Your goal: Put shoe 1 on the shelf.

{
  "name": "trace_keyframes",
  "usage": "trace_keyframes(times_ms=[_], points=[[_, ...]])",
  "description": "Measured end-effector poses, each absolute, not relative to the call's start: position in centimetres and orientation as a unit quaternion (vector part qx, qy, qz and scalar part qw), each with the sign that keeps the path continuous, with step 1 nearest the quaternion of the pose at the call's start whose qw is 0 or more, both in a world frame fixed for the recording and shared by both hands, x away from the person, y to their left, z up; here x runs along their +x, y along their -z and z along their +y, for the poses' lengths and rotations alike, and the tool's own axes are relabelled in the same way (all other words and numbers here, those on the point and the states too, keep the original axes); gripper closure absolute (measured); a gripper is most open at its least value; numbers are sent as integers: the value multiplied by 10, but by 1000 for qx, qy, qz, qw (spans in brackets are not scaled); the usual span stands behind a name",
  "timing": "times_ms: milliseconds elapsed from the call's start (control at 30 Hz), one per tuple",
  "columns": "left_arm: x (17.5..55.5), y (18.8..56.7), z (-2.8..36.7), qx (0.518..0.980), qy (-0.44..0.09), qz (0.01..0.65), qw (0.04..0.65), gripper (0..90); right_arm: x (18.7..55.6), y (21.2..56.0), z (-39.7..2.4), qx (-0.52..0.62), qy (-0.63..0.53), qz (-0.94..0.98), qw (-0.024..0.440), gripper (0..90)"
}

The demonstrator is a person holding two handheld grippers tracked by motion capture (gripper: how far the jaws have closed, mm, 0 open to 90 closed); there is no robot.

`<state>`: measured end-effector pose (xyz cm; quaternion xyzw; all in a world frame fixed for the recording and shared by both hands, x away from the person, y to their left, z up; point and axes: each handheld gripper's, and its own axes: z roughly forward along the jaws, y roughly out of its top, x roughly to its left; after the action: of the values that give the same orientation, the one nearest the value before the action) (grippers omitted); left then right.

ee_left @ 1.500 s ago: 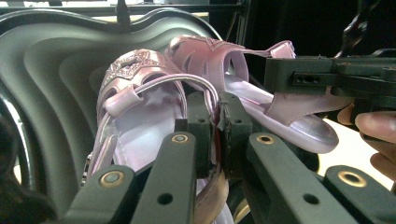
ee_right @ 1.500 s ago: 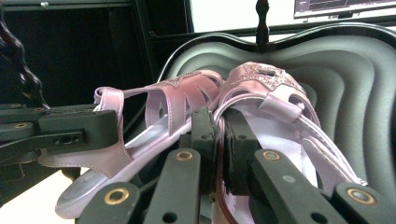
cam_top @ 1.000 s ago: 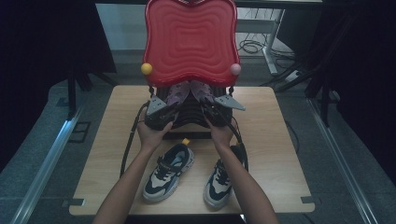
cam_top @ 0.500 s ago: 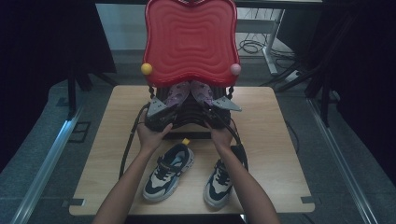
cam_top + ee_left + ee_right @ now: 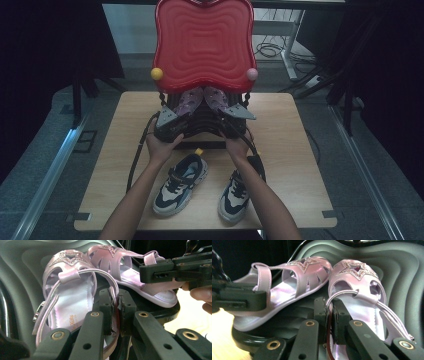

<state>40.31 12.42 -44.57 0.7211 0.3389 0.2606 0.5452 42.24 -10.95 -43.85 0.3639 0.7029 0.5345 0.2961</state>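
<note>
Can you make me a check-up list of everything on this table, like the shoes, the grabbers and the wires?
Surface: wooden table, light top, bare patches at both sides.
Job's things: two pink sandals with glittery stars, toes together on a dark ridged stand.
Clutter: a pair of sneakers on the table near the person; big red wavy tray upright behind the stand.
Grippers: left gripper shut on one sandal's thin strap; right gripper shut on the other sandal's strap.
Cables: black cable trailing from the left gripper; more cables on the floor behind.
Surroundings: dark room, grey floor, metal rails at the sides.
</note>
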Motion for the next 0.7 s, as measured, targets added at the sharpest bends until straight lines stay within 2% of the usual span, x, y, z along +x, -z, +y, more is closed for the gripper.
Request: trace_keyframes(times_ms=[167,467,600,700], points=[[403,446,125,719,-258,341,548,831,425,436,-108,343,-516,718,316,835],[402,447,128,720,-256,340,548,821,427,442,-113,362,-509,729,278,806],[401,448,128,721,-254,340,548,783,427,443,-114,371,-504,732,270,718],[400,448,128,720,-253,340,549,740,428,441,-119,379,-508,729,259,709]])
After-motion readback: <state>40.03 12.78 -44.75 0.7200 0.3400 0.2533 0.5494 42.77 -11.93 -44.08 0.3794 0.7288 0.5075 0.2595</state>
